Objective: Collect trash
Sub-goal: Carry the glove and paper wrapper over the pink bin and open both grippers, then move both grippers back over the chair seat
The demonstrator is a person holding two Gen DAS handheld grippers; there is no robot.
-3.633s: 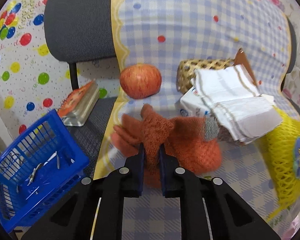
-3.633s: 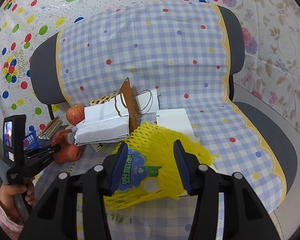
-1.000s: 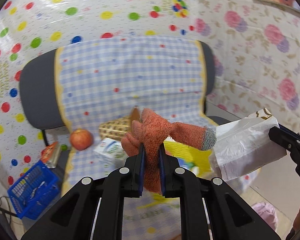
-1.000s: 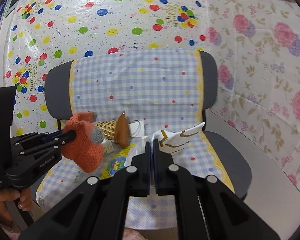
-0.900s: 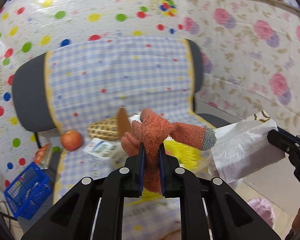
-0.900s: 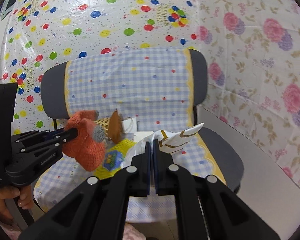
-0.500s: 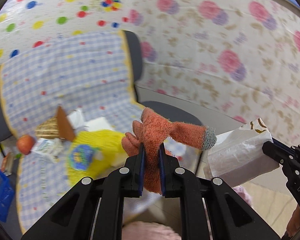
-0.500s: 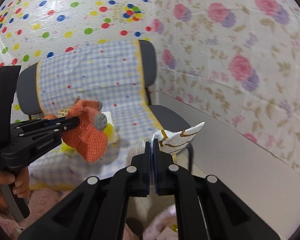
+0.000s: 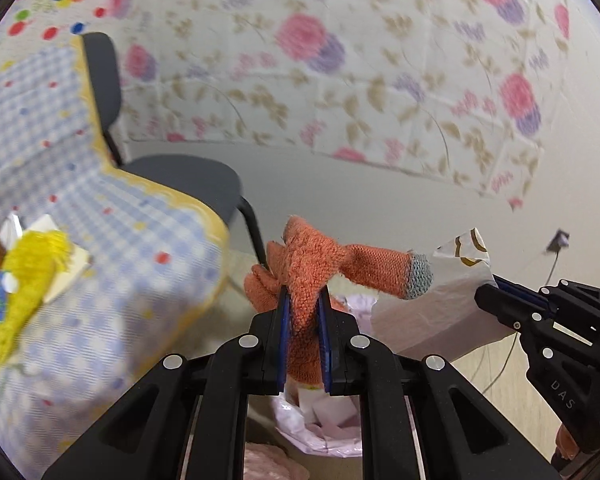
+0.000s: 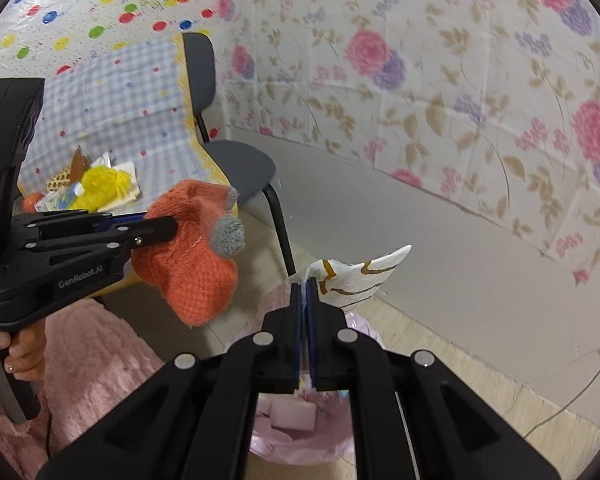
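My left gripper [image 9: 303, 300] is shut on an orange knitted glove [image 9: 320, 264] with grey fingertips; it also shows in the right wrist view [image 10: 192, 256]. My right gripper [image 10: 305, 284] is shut on a white paper bag [image 10: 356, 276] with brown print, seen too in the left wrist view [image 9: 432, 312]. Both items hang above a trash bin lined with a pink bag [image 10: 300, 436], which holds white scraps. The bin also shows under the left gripper [image 9: 324, 428].
A chair [image 10: 236, 160] draped in a blue checked cloth [image 10: 120, 120] stands to the left, with a yellow net bag [image 10: 96, 188], an apple and boxes on its seat. A floral wall [image 10: 420, 100] rises behind. A cable [image 10: 572, 404] lies on the floor at right.
Both grippers swung right, away from the chair, carrying the glove and the paper bag. The pink-lined bin has come into view beneath them.
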